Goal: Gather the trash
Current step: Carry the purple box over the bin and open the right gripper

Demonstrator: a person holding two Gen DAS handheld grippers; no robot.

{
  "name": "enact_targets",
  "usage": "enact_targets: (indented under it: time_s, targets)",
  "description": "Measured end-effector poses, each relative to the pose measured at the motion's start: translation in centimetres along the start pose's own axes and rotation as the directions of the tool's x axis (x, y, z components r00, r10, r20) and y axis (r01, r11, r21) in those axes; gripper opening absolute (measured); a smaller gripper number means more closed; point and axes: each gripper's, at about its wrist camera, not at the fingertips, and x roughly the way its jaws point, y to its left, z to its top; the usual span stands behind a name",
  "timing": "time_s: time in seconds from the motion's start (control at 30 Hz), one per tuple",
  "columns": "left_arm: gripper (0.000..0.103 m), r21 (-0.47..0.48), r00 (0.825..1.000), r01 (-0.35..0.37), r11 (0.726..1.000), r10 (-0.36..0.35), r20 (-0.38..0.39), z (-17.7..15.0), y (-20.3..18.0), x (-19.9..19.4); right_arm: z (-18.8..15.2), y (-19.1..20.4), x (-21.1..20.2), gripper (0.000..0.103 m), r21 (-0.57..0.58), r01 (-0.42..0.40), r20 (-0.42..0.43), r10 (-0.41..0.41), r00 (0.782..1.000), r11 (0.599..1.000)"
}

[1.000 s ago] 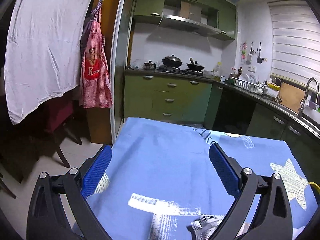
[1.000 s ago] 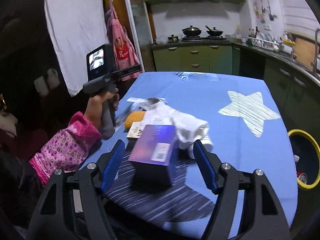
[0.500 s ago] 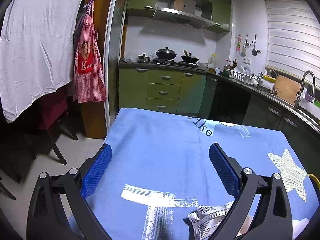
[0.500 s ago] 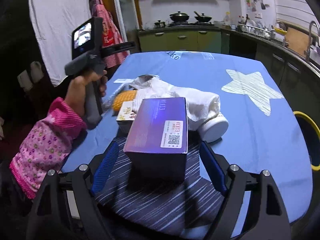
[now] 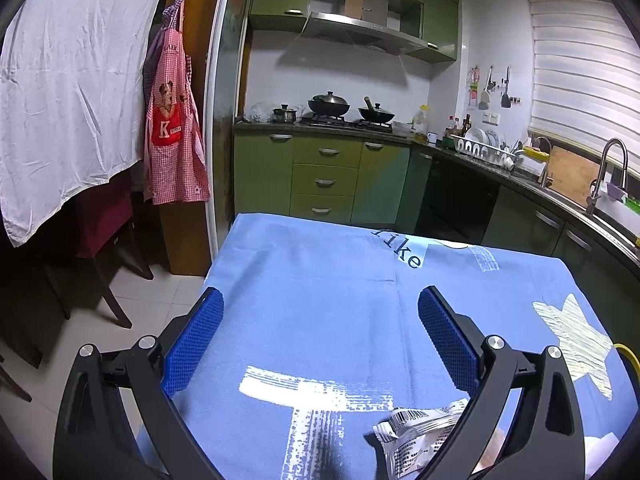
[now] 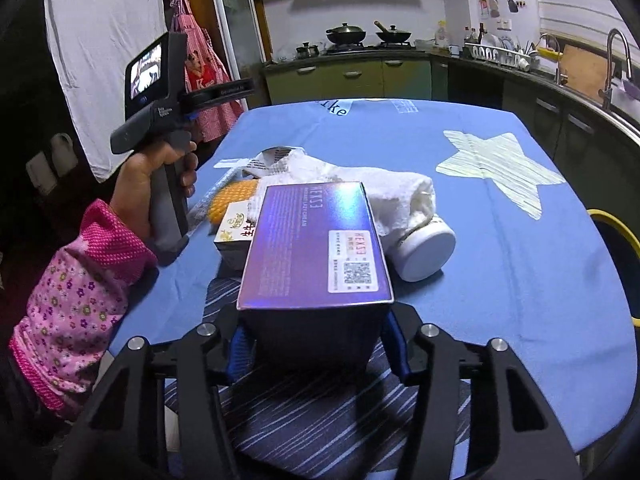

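Blue cloth covers the counter (image 6: 500,248). Near its front edge, the right tongs (image 6: 314,344) are clamped across a purple rectangular cardboard box (image 6: 316,248), its long axis running away from them. The left tongs (image 5: 320,336) hover apart, empty, by the left edge.

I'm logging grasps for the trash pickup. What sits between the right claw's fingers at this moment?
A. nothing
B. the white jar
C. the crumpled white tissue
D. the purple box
D: in the right wrist view the purple box fills the gap of the right claw, its blue pads against both sides of the box.
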Motion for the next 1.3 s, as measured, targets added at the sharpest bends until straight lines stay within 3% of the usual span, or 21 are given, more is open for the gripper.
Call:
enact_targets:
  time_s: [0.2, 0.53, 0.8, 0.93, 1.03, 1.1, 1.3]
  targets:
    - [0.096, 0.005, 1.0, 0.001, 1.0, 0.0, -0.002, -0.1, -0.1, 0.0, 0.3, -1.1, -2.2, 0.051, -0.005, -0.024, 0.03, 0.025, 0.999, 1.0]
    - [0.096, 0.022, 1.0, -0.002, 1.0, 0.002, -0.011, -0.4, -0.4, 0.2, 1.6, -4.9, -7.7, 0.051, 0.063, 0.018, 0.116, -0.025, 0.993, 0.998]
    - [0.096, 0.039, 1.0, -0.002, 0.999, 0.003, -0.019, -0.5, -0.8, 0.6, 4.4, -15.0, -13.4, 0.051, 0.248, 0.134, 0.202, -0.187, 0.961, 0.96]
    - [0.096, 0.047, 1.0, -0.004, 0.999, 0.005, -0.026, -0.6, -0.9, 0.8, 5.4, -20.5, -14.9, 0.051, 0.337, 0.185, 0.192, -0.26, 0.946, 0.923]
    - [0.096, 0.047, 0.999, -0.003, 0.999, 0.005, -0.031, -0.6, -0.9, 1.0, 5.8, -24.3, -14.9, 0.052, 0.376, 0.268, 0.151, -0.344, 0.927, 0.887]
    - [0.097, 0.049, 0.999, -0.003, 0.999, 0.004, -0.032, -0.6, -1.0, 1.0, 5.9, -27.2, -13.8, 0.052, 0.387, 0.344, 0.087, -0.405, 0.91, 0.856]
    - [0.097, 0.054, 0.999, -0.003, 0.999, 0.005, -0.035, -0.6, -1.0, 1.2, 5.7, -35.0, -8.5, 0.053, 0.418, 0.474, -0.064, -0.495, 0.866, 0.775]
